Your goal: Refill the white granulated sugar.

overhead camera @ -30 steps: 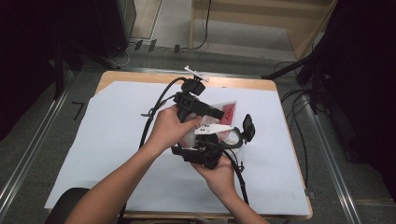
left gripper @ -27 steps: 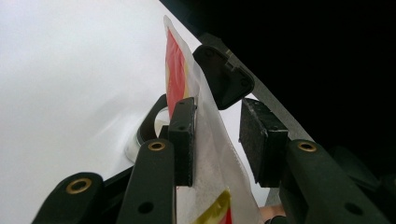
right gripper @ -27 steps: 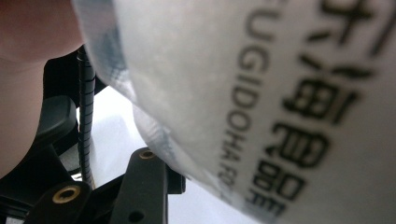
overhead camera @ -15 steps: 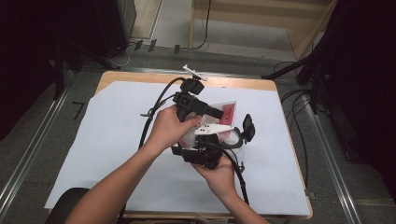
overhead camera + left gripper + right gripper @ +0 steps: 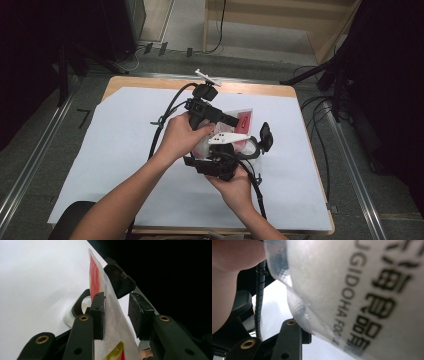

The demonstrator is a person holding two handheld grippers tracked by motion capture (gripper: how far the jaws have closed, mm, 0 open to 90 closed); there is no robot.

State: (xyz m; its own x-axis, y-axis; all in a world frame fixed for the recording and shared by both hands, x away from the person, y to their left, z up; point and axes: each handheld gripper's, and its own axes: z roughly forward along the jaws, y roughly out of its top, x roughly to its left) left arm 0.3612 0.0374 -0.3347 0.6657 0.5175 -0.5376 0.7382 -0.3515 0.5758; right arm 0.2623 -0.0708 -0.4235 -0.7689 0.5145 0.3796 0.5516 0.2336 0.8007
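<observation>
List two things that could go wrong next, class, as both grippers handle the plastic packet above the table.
1. In the left gripper view the packet touches one pad of the left gripper but stands clear of the other pad, so it may slip out.
2. The right gripper works very close, and cables trail near the hands; a pull could snag or tear the thin film.

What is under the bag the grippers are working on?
Under the bag lies white paper covering the table. A clear round object rests beside it; anything directly beneath is covered.
</observation>
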